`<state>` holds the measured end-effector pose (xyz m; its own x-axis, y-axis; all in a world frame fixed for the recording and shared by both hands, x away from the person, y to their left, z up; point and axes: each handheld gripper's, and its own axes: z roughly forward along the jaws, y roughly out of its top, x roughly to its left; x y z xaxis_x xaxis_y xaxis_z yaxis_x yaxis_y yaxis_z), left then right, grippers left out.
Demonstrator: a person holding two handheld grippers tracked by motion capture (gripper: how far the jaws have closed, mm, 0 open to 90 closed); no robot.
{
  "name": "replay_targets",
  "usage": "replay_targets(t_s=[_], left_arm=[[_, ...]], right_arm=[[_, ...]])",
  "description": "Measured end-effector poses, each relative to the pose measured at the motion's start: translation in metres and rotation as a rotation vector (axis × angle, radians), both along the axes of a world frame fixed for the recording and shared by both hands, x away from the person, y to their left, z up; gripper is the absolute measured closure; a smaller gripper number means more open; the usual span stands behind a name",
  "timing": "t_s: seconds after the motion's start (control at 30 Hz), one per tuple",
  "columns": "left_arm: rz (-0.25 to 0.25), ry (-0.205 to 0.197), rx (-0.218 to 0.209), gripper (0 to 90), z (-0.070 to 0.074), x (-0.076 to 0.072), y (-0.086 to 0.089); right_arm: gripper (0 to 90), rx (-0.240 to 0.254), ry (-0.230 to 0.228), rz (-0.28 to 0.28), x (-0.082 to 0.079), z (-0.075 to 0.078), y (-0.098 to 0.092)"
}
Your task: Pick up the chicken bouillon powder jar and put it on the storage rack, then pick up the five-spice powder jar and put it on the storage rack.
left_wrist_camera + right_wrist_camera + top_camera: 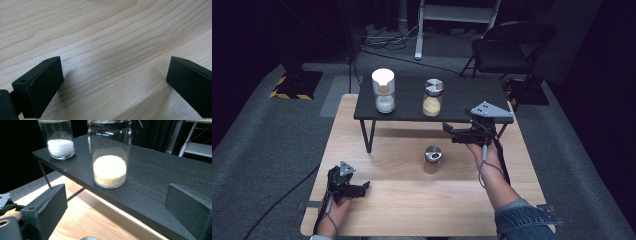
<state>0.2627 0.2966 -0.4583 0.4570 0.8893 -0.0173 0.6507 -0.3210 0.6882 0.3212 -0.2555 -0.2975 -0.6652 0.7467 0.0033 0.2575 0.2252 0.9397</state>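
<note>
Grey carpet (pixel 272 135), folding chair (pixel 512 45), dark room

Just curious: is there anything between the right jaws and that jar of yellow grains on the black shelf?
No. In the right gripper view, bare black shelf lies between the open right gripper and the yellow jar.

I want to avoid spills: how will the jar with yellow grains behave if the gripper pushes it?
The jar with yellow grains looks like smooth glass, so probably slippery and breakable. It stands tall and only about half full, so a high push may tip it; a low push would likely slide it on the black shelf.

Three jars (pixel 432 97) (one off the shelf (pixel 462 107)), two tongs (pixel 452 132)
</note>
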Motion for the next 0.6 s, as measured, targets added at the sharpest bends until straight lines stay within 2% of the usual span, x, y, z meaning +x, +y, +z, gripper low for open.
replay_targets(t_s=[0.4, 0.6], left_arm=[[0.007, 0.0, -0.003, 0.9, 0.0, 0.001, -0.001], [0.007, 0.0, -0.003, 0.9, 0.0, 0.001, -0.001]], right_arm=[[4.0, 0.01, 0.006, 0.008, -0.015, -0.021, -0.007], [3.7, -0.016, 0.016, 0.004, -0.021, -0.036, -0.006]])
